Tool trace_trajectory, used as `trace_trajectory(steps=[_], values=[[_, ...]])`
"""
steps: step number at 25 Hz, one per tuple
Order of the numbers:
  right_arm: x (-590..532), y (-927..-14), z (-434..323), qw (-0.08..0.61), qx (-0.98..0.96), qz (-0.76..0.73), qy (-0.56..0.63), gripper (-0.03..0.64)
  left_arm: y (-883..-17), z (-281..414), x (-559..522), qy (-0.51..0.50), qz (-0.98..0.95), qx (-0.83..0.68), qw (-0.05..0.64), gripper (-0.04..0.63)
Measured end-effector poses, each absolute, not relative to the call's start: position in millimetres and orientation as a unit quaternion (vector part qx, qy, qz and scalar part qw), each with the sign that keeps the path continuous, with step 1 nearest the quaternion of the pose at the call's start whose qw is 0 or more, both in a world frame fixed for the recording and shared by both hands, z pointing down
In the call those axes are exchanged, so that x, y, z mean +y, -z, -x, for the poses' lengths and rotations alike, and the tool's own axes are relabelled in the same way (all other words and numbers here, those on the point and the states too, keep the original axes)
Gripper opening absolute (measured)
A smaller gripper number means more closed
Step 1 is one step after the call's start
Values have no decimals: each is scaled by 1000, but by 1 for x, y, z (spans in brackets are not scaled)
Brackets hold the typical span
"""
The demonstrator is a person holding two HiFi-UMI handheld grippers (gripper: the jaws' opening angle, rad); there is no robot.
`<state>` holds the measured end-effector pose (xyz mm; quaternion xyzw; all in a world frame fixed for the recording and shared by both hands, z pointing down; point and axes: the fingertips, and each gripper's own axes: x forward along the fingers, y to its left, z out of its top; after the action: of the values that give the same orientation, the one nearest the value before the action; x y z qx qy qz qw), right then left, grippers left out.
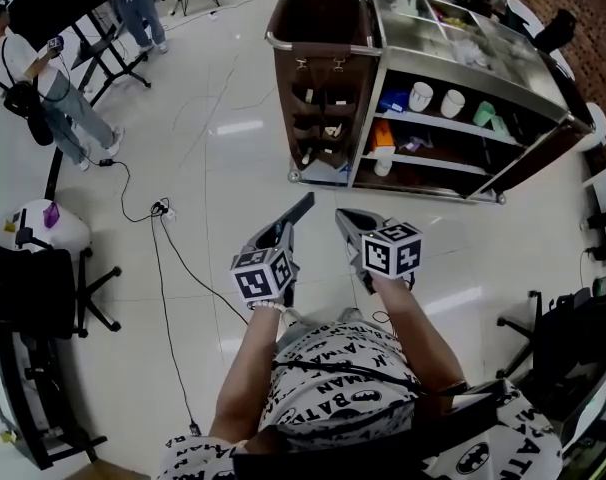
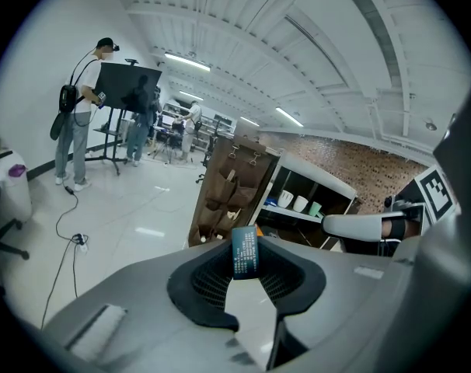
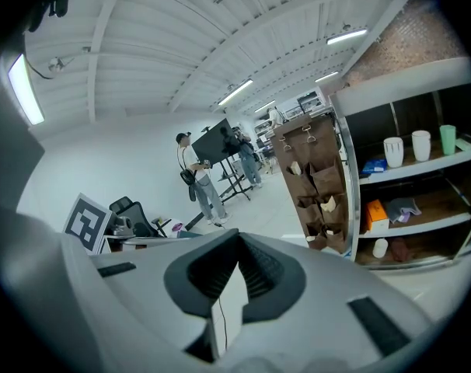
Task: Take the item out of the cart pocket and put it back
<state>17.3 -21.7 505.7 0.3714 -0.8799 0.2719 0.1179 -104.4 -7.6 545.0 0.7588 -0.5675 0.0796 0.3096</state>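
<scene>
A person stood on a glossy white floor (image 1: 233,98), seen from above, holding a two-fingered gripper in each hand at waist height. Both grippers pointed toward a housekeeping cart (image 1: 378,78) a little way ahead, and neither touched it.

The left gripper (image 2: 247,264) had its fingers (image 2: 197,286) closed on a small dark teal packet (image 2: 245,251) with fine pale print. The packet stood upright, pinched at its lower end between the ribbed black pads, with its upper half sticking out past the fingertips. It was in the air, well apart from the cart.

The right gripper (image 3: 235,243) held nothing. Its fingers (image 3: 200,274) were shut, the tips meeting, with only a narrow slit of floor showing lower down between them.

A brown fabric pocket organiser (image 1: 321,118) hung on the near end of the cart, with several rows of small pockets, some holding pale items too small to identify. On the cart's open shelves to the right stood two white cups (image 1: 420,96) on the upper shelf and an orange box (image 1: 383,133) on the one below.

At the far left a person (image 1: 43,78) carrying a dark bag stood by a black stand. A black cable (image 1: 173,248) trailed across the floor, and a black office chair (image 1: 43,293) sat at the left edge.
</scene>
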Motion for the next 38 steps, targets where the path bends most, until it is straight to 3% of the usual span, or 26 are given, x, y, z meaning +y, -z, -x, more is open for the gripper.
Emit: trace_trajectory(steps=[23,30,38], values=[[-10,-531,47,133,-868,-379,-291,0,-574,170,-13,-88,-759,-553,331,86],[-39,-540,40,139,-867,-375,-297,0,-574,166,-61,-82,-755,-563,325,86],[-143,-531,11,142,-884,-347,-278,0,-571,135,-187,-102,-751,-581,298,86]])
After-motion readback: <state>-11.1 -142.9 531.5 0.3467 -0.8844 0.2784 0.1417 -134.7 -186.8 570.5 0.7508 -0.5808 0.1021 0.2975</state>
